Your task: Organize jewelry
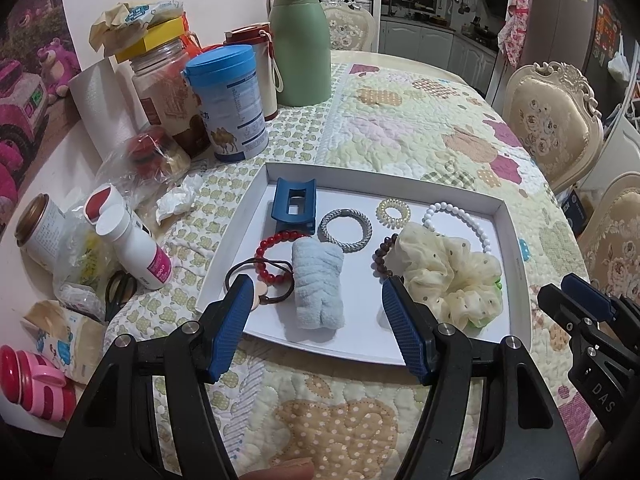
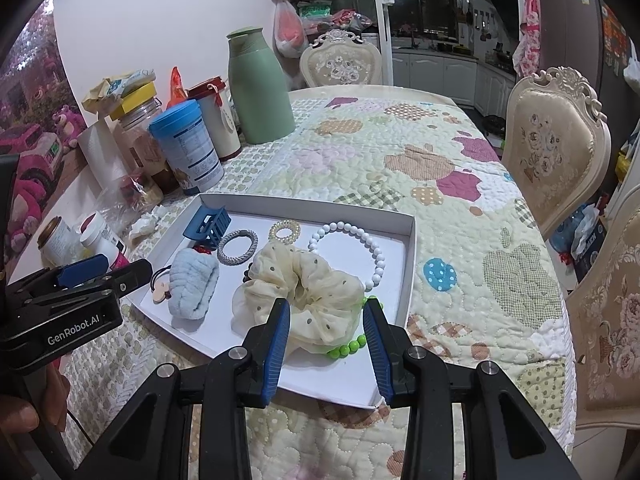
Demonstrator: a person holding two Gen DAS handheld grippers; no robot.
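White tray (image 1: 516, 248) holds cream scrunchie (image 2: 308, 280); left tongs (image 1: 316, 312) apart, empty; right tongs (image 2: 326, 320) apart, empty.

Both wrist cameras look steeply down from close above the bench's near edge, left view beside the right. They share the white tray (image 1: 516, 264) and green flask (image 2: 262, 92); fisheye edges perhaps distort.

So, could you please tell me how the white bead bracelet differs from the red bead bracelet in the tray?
The white bead bracelet lies fully exposed near the tray's far right corner; the red bead bracelet sits left, partly hidden under the blue scrunchie. White looks the wider loop. Both are round-bead loops lying flat.
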